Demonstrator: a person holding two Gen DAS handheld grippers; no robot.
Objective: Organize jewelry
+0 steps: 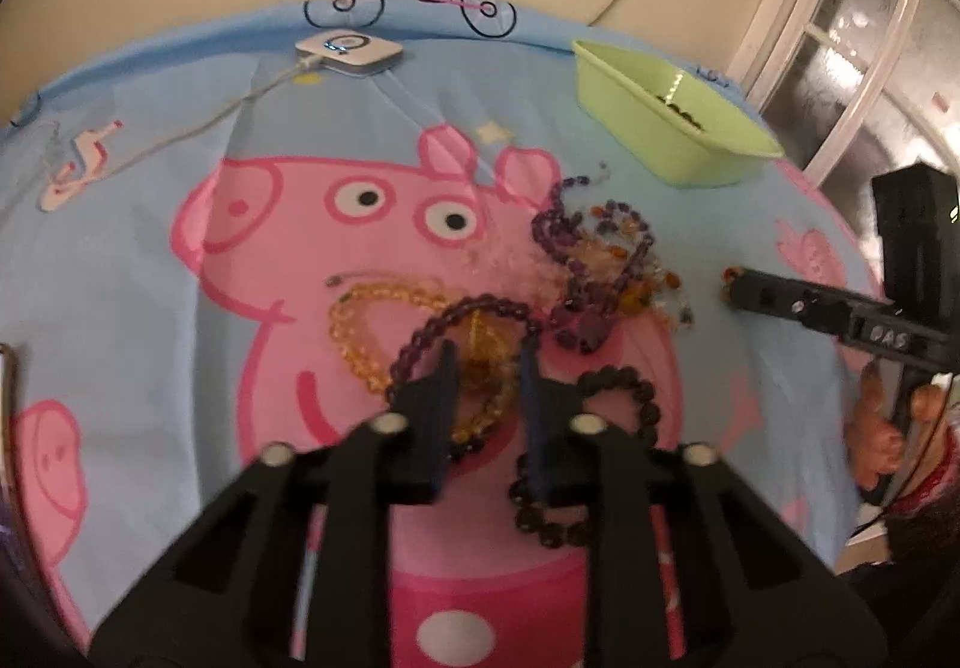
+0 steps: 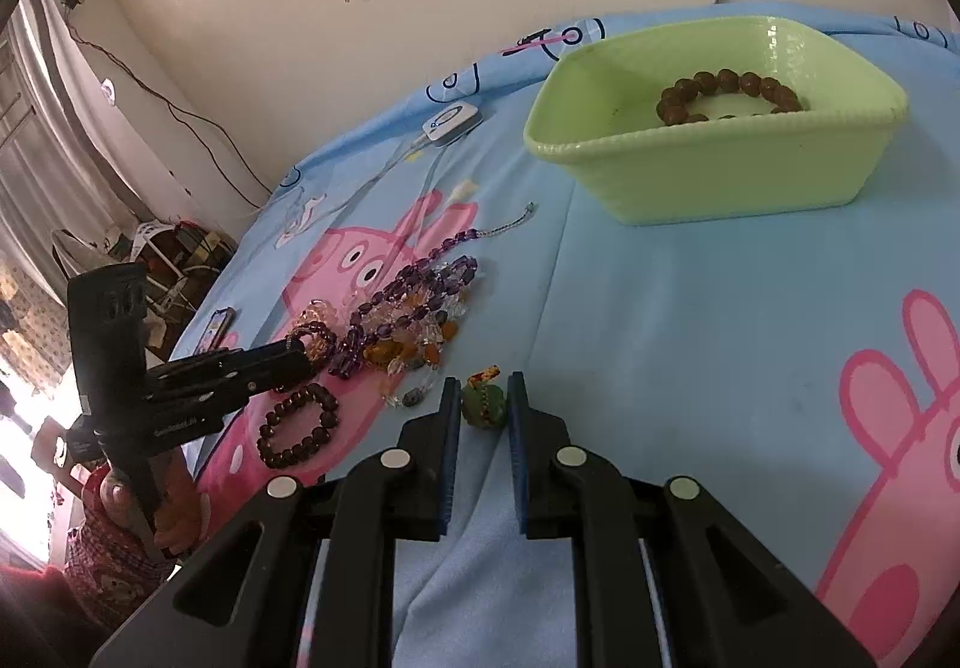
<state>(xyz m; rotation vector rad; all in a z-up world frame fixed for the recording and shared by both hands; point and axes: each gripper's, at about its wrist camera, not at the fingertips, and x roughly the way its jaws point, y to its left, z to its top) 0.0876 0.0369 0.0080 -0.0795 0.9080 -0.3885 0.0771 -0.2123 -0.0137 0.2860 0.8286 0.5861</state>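
Left wrist view: the left gripper [image 1: 485,362], jaws parted and gripping nothing, straddles overlapping amber and purple bracelets [image 1: 462,335] on the cartoon bedsheet [image 1: 150,260], beside the tangled jewelry pile [image 1: 591,260] and well apart from the green bin [image 1: 672,113]. Right wrist view: the right gripper [image 2: 485,398] brackets a small green pendant [image 2: 483,405], its pads apparently touching it, though whether they clamp it cannot be told; one brown bracelet [image 2: 729,95] already lies in the bin. The collecting step appears under way, and next each piece likely needs a firm pinch, then carrying to the bin.
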